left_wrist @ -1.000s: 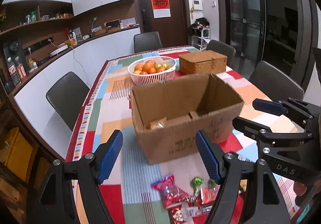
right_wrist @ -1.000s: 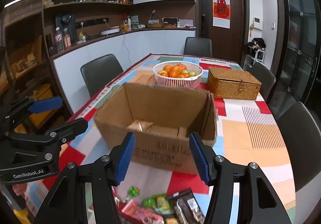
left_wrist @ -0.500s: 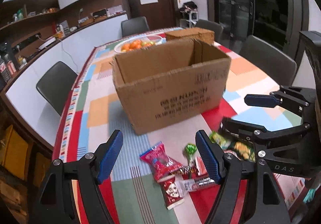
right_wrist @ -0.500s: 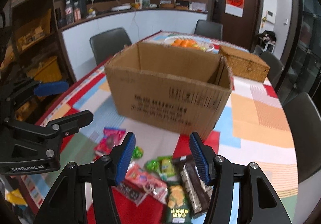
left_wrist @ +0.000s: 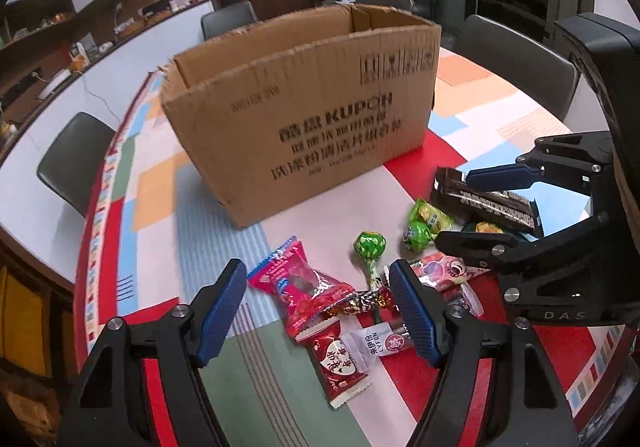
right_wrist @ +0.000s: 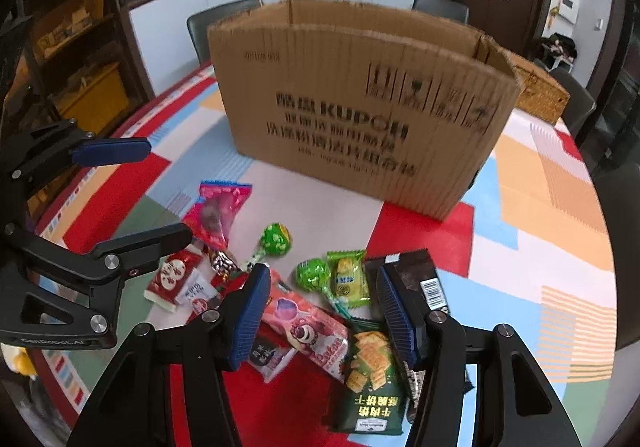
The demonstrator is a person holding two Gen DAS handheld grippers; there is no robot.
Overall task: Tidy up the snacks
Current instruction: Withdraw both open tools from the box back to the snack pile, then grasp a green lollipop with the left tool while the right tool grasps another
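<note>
An open cardboard box stands on the patchwork tablecloth. A heap of snack packets lies in front of it: a pink-red candy bag, a green lollipop, a pink Lotso wafer pack, a green cracker pack and a dark chocolate pack. My left gripper is open, low over the candy bag. My right gripper is open over the wafer and cracker packs; the chocolate pack lies by its right finger.
A wicker box sits behind the cardboard box on the right. Dark chairs stand around the table. A counter and shelves run along the wall on the left. The table's near edge is close below the snacks.
Both grippers have dropped from above the box's rim down toward the snack heap in front of it. The box inside and the fruit basket are now hidden. Both jaws stay open.
</note>
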